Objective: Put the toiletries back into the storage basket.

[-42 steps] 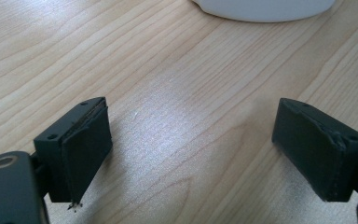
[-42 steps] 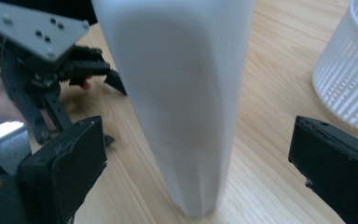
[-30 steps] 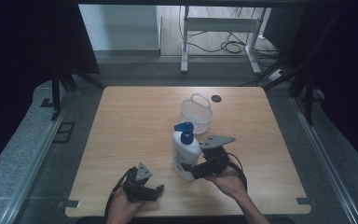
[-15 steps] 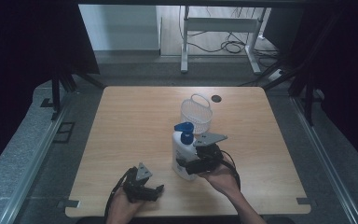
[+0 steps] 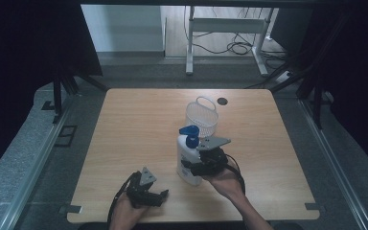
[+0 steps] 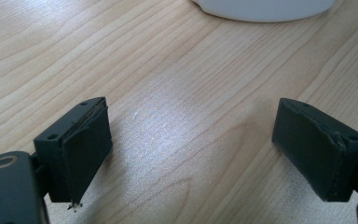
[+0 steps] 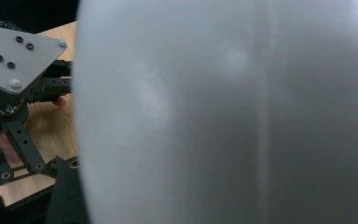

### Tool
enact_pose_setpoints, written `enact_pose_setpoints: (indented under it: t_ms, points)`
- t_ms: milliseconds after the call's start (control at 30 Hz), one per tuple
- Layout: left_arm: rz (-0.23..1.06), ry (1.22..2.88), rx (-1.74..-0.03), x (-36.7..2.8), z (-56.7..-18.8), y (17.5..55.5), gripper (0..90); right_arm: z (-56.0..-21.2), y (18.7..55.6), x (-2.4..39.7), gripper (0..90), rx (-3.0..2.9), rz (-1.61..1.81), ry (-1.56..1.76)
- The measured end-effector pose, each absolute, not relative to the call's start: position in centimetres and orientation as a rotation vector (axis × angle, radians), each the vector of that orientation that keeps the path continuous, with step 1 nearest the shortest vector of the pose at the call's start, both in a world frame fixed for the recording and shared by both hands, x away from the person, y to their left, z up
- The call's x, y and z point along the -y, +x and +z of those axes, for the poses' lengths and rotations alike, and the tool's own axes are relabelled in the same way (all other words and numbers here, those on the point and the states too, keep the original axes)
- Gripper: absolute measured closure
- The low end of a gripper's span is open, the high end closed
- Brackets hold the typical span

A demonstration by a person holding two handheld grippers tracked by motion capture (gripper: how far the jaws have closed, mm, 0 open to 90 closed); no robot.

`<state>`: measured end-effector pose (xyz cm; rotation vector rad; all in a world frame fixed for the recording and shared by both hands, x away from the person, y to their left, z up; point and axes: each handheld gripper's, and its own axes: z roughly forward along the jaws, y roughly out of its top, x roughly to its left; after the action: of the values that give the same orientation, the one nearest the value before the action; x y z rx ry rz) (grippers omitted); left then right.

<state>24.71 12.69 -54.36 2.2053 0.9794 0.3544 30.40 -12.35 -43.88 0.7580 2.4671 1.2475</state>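
A pale wooden counter (image 5: 124, 143) stands in a dim room, with dark drapes at both sides and cables on the floor beyond its far edge. Nearest the person, at about seven o'clock on the counter, the left claw (image 5: 146, 191) rests low over the wood with its jaws spread wide and nothing between them; in the left gripper view only bare grain lies between the two black pads (image 6: 86, 140). Just past it, toward the counter's centre, stands the white pump bottle (image 5: 188, 160) with a blue dispenser head, upright on its base. The right claw (image 5: 199, 167) comes at it from four o'clock, and its jaws have just been closing; they now pinch the bottle's lower body, whose white wall sits hard against the lens in the right gripper view. The bottle looks like smooth moulded plastic, likely slick and a little yielding when squeezed, and if it is full of lotion or soap it would be fairly heavy and bottom-weighted. A grip on the broad flat body seems sounder than one on the pump neck, which could turn or depress. Lifted from this low, it may tip. Farther on, at twelve o'clock from the bottle, sits a white wire basket (image 5: 202, 117), light and open-topped, just behind the pump head.
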Motion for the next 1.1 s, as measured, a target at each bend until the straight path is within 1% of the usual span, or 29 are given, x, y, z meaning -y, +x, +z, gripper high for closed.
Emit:
enact_pose_setpoints:
  t_ms: [533,1100]
  points:
    - [0.354,2.205,-0.979,-12.7,-54.4,24.7,11.2,-43.4,31.0,12.9,37.0,-2.491,1.240,0.748]
    - [0.356,2.206,-0.979,-12.7,-54.4,24.7,11.1,-41.5,32.5,13.5,37.1,-2.506,1.286,0.702]
